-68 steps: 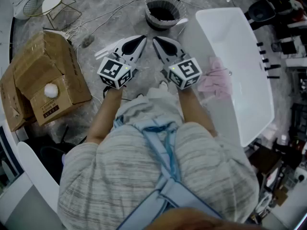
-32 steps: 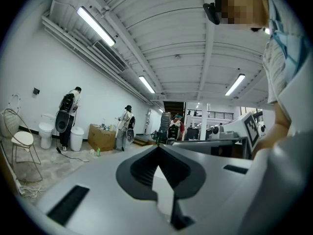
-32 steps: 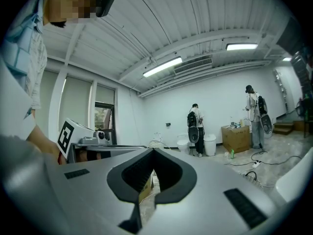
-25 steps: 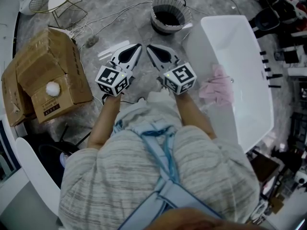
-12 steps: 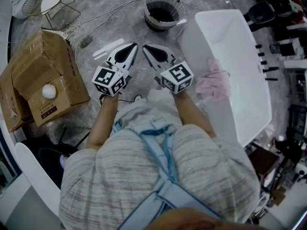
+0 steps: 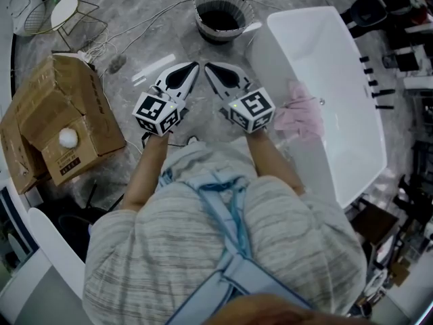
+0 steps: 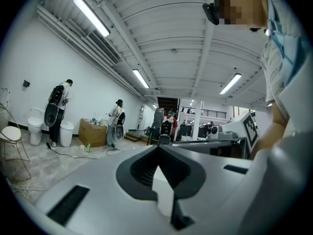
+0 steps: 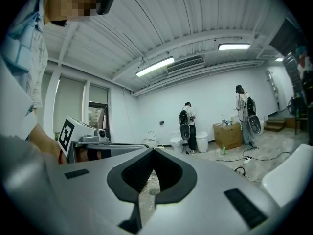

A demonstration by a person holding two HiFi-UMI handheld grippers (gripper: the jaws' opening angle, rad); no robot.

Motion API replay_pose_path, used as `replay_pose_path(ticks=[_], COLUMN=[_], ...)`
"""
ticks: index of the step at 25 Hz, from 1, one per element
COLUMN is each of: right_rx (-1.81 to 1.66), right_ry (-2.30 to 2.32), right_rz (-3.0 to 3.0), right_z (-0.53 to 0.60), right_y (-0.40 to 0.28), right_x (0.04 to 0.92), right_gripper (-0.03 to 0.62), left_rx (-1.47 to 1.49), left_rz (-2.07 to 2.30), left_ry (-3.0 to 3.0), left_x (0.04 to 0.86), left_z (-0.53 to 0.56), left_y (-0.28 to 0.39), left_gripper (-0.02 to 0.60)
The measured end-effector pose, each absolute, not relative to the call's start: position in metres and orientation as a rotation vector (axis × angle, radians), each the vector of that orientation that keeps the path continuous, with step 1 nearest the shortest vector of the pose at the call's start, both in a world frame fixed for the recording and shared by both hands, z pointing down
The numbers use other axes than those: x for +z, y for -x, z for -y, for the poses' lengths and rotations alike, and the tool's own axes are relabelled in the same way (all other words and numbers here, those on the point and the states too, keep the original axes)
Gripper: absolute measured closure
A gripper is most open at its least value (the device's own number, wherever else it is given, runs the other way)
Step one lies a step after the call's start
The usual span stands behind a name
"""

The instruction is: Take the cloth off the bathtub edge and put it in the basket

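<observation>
**Both claws shut and empty; cloth on the tub rim off to the right**

Head view: the left gripper (image 6: 194, 67) and the right gripper (image 6: 208, 67) are held side by side in front of the person, over the grey marble floor. Their tips angle in toward each other and are nearly touching. Each has its jaws pressed together with nothing between them. The pink cloth (image 6: 298, 113) is draped over the near rim of the white bathtub (image 6: 338, 59), to the right of the right gripper's marker cube and apart from it. It lies level with that hand's wrist, behind the jaw tips. The basket (image 6: 224, 32), dark inside, stands on the floor ahead of both tips, close to the tub's far corner. A cardboard box (image 6: 64, 107) sits open well to the left.

Left gripper view: the left gripper (image 7: 157, 148) shows its jaws meeting in a closed point, holding nothing. It looks level across the room, with the right gripper's marker cube (image 7: 250, 126) at the right edge.

Right gripper view: the right gripper (image 8: 153, 152) also has its jaws closed to a point and empty. The left gripper's marker cube (image 8: 65, 133) is at the left.
</observation>
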State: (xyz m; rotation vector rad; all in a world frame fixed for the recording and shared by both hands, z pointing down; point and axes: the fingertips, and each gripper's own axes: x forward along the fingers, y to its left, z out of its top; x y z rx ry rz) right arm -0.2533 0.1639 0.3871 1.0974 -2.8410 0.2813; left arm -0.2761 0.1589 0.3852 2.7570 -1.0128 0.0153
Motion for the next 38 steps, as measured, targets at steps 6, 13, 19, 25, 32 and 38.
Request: replay_pose_path(ticks=[6, 13, 19, 25, 32, 38], right_rx=[0.287, 0.33, 0.326, 0.329, 0.232, 0.119], right_ry=[-1.133, -1.212, -1.246, -1.256, -1.269, -1.177], right_rz=[2.822, 2.79, 2.779, 2.81, 2.766, 2.653], right_z=[-0.135, -0.105, -0.097, -0.096, -0.098, -0.108], right_y=[0.171, 0.072, 0.001, -0.066, -0.165, -0.256], right_x=[0.388, 0.396, 0.4, 0.394, 0.387, 0.402], right_gripper=[0.591, 0.589, 0.589, 0.589, 0.588, 0.585], left_rx=[0.044, 0.13, 0.159, 0.206, 0.293, 0.4], left_rz=[0.98, 0.85, 0.77, 0.69, 0.576, 0.461], left_ry=[-2.786, -2.82, -2.84, -2.86, -2.93, -2.926], left_x=[0.383, 0.394, 0.399, 0.401, 0.407, 0.427], left_z=[-0.127, -0.103, -0.095, -0.093, -0.097, -0.111], left_y=[0.193, 0.086, 0.011, -0.058, -0.152, -0.225], left_gripper=[0.578, 0.578, 0.578, 0.578, 0.577, 0.577])
